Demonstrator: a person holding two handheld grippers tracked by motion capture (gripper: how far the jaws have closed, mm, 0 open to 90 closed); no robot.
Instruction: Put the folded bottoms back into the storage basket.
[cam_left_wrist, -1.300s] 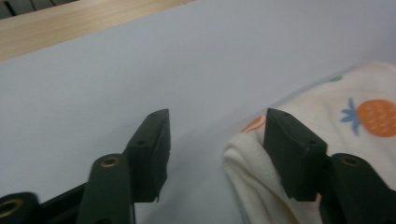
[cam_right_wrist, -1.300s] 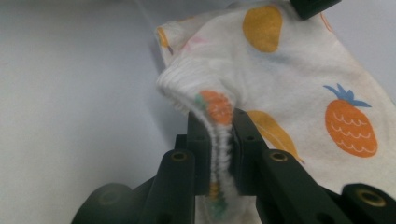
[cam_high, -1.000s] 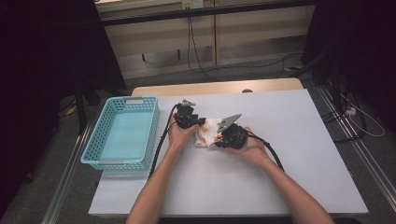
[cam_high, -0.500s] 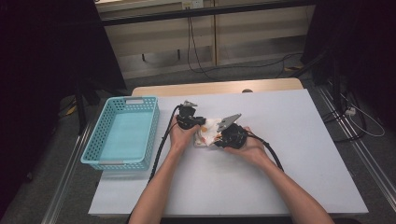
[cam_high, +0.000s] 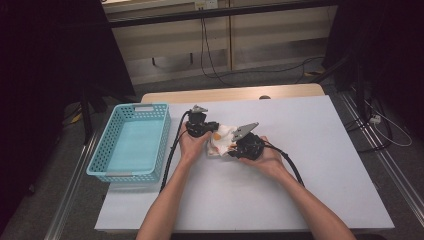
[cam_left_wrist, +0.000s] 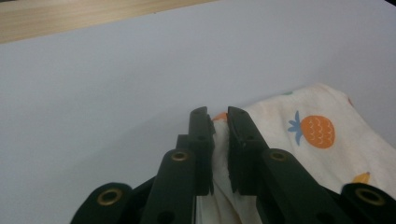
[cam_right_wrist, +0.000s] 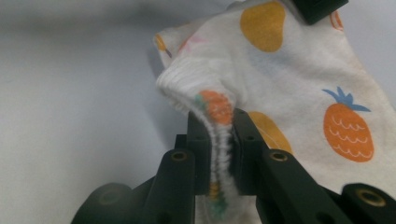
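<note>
A white cloth (cam_high: 223, 137) printed with orange pineapples and yellow fruit lies bunched on the white table (cam_high: 320, 160) between my two hands. My left gripper (cam_high: 213, 133) comes in from the left, and its jaws (cam_left_wrist: 219, 114) are shut on a folded edge of the cloth (cam_left_wrist: 317, 140). My right gripper (cam_high: 228, 148) comes in from the right. Its jaws (cam_right_wrist: 219, 117) pinch a ribbed hem of the cloth (cam_right_wrist: 289, 70), which rises in a fold above them. The tip of the left gripper (cam_right_wrist: 319, 9) shows at the cloth's far end.
A light blue plastic basket (cam_high: 101, 162) stands at the table's left edge with nothing in it. A wooden strip (cam_high: 235, 94) runs along the far edge. Black cables (cam_high: 172, 155) trail from both grippers back toward the person.
</note>
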